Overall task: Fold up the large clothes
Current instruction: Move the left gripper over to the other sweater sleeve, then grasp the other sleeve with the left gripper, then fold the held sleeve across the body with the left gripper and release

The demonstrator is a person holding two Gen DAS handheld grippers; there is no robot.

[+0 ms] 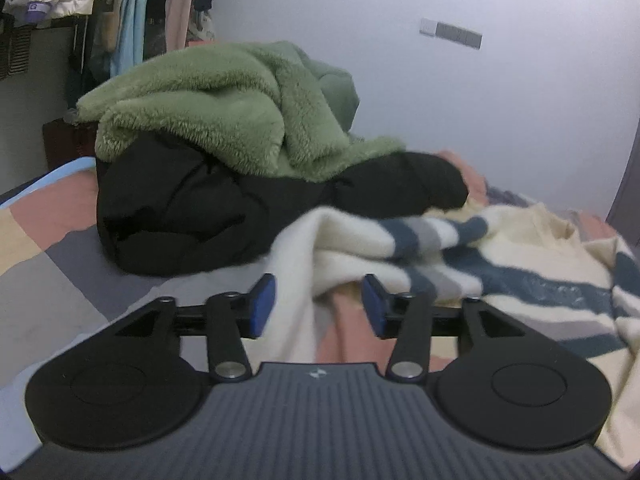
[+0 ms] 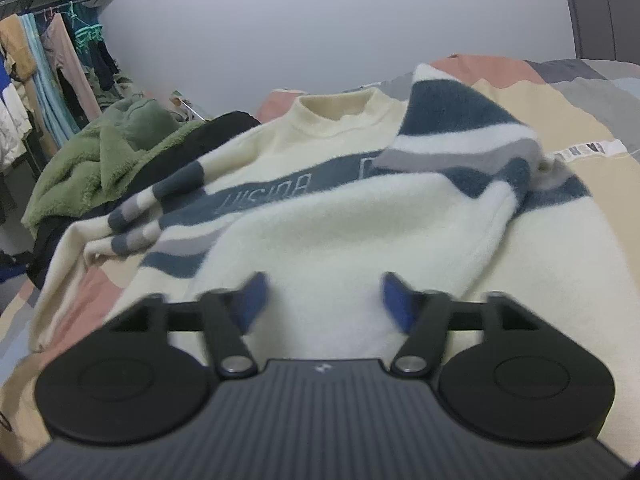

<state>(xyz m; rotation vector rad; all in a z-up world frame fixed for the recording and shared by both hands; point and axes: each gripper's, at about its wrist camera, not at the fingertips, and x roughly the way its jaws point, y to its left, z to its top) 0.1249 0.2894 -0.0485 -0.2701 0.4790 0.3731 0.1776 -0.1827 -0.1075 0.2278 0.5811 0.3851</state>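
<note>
Lying across the patchwork bed (image 2: 560, 120), the cream fleece sweater with blue-grey stripes (image 2: 340, 216) has its far-right sleeve folded inward; both the left gripper (image 1: 318, 306) and right gripper (image 2: 322, 300) hover wide-fingered, holding nothing, near its hem.

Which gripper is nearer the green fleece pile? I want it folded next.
Left. The left gripper faces the green fleece pile just past the black garment; the right gripper sits over the striped sweater, fleece far left.

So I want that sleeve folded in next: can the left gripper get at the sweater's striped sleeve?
Probably yes: the left gripper is open with the striped sleeve just ahead, nothing between them; the black jacket sits behind.
</note>
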